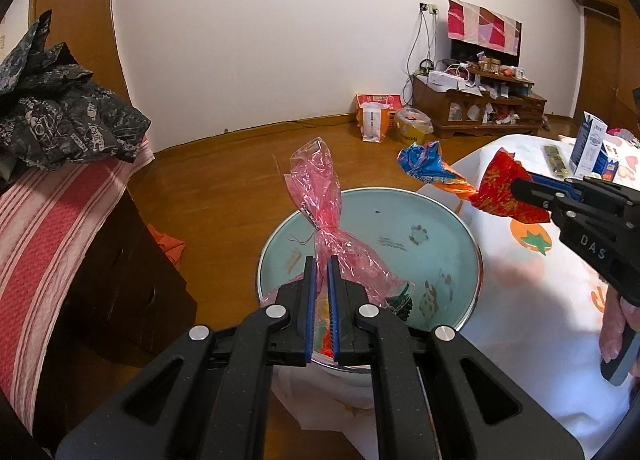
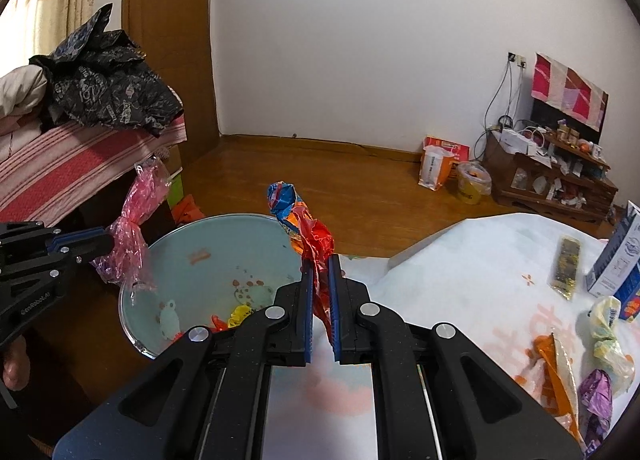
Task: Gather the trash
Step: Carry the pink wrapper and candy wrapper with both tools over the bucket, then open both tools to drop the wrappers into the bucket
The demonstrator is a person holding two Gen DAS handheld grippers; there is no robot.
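My left gripper (image 1: 320,260) is shut on a crumpled pink see-through wrapper (image 1: 316,187), held over a pale blue basin (image 1: 400,211) beside the table. In the right wrist view that left gripper (image 2: 106,242) comes in from the left with the pink wrapper (image 2: 132,244) above the basin (image 2: 224,236). My right gripper (image 2: 320,260) is shut on a twisted red, orange and blue wrapper (image 2: 308,227) near the basin's right rim. From the left wrist view the right gripper (image 1: 520,187) grips the same wrapper (image 1: 500,187). Yellow and orange scraps (image 2: 240,314) lie in the basin.
The table with a white printed cloth (image 2: 460,280) bears an orange wrapper (image 2: 556,364), a purple wrapper (image 2: 596,392), a pale crumpled bag (image 2: 608,336), a dark strip packet (image 2: 568,268) and a blue-white carton (image 2: 618,260). A striped cloth pile (image 1: 48,227) with a black bag stands left.
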